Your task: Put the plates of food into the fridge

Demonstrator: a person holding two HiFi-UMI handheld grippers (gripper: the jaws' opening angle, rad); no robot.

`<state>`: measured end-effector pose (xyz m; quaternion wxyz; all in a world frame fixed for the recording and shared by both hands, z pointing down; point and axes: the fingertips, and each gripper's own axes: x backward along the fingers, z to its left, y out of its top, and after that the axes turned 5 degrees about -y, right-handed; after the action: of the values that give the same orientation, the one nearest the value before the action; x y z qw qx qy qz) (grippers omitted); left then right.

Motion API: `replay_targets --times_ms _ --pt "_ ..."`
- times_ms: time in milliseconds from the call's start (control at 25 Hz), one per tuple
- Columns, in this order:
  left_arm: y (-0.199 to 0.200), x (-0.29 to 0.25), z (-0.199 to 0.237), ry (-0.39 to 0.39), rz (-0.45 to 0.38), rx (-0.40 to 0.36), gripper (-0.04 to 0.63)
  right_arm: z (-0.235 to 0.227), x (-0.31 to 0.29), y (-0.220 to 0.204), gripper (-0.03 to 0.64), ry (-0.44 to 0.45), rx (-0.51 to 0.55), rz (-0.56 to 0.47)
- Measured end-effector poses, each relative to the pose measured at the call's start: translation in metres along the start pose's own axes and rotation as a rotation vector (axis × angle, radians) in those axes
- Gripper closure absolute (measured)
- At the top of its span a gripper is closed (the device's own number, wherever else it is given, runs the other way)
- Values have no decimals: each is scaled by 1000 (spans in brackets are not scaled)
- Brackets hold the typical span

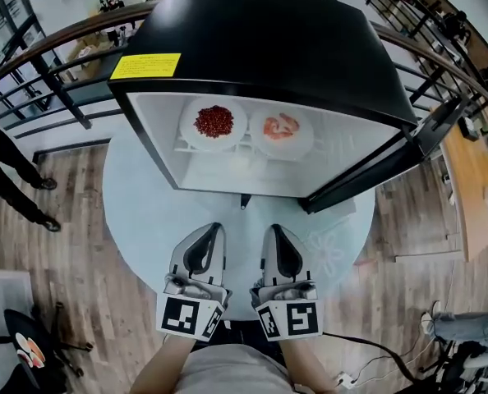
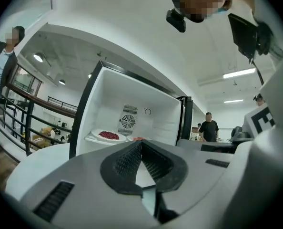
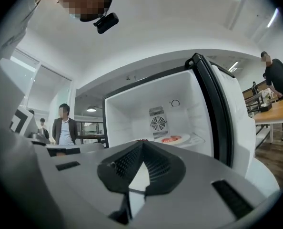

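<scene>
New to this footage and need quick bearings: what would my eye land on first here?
The black mini fridge with its door open stands on the round white table, filling the middle. Inside, a white plate of dark red food and a white plate of pink food sit side by side. The grey left gripper and right gripper, both shut and empty, point at it.

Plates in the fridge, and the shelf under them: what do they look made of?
Left plate and right plate: likely glazed ceramic, possibly melamine; plain white with a smooth rim. Shelf: looks like white plastic or coated wire, matte; bars show between the plates, too small to settle.
</scene>
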<state>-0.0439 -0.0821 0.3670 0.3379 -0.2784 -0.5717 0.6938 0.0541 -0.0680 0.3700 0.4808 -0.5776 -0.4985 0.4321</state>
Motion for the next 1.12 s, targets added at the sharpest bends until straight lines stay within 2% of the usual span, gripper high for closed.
replay_targets --times_ms 320,640,1120 --pt "9 11 0 20 -26 -5 588 4 10 14 603 6 -4 -29" --pt "18 22 1 43 -44 -34 588 20 17 14 603 34 72 -39" --pt "15 22 0 38 -44 -36 588 23 18 16 603 33 57 -47"
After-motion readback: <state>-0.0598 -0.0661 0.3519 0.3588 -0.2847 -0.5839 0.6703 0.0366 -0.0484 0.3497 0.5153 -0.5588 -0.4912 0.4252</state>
